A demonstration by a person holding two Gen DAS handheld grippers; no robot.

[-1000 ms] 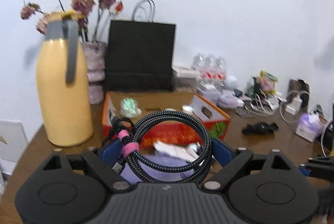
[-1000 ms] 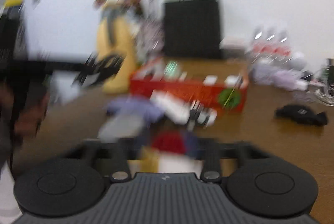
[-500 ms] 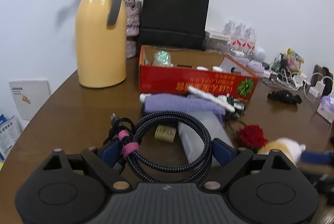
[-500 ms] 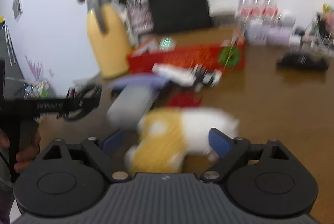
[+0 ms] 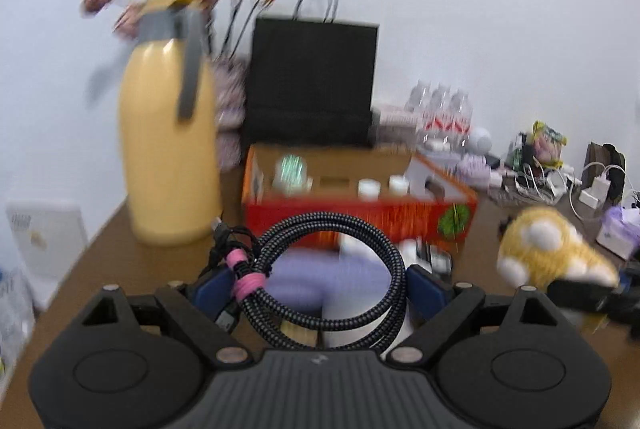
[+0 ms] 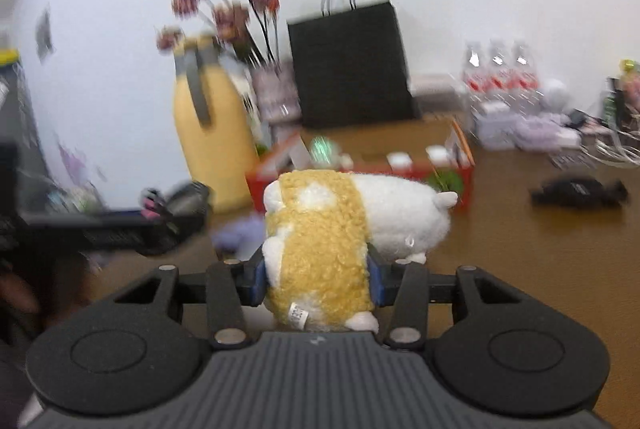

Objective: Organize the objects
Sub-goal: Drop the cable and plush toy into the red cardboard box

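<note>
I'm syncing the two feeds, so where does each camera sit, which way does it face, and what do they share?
Left wrist: on the left gripper, facing the red box and wall; its fingers hold a coiled cable.
Right wrist: on the right gripper, facing likewise; shut on the plush toy.
Shared: yellow jug, black bag, the box, both held items.

1. A brown wooden table [image 5: 104, 249] is filling the lower half of both views.
2. A tall yellow jug with a grey handle [image 5: 170, 145] is standing on it at left.
3. A red open cardboard box [image 5: 360, 217] is sitting at centre, a black paper bag [image 5: 312, 81] behind it.
4. A small black object [image 6: 576, 191] is lying at right.
</note>
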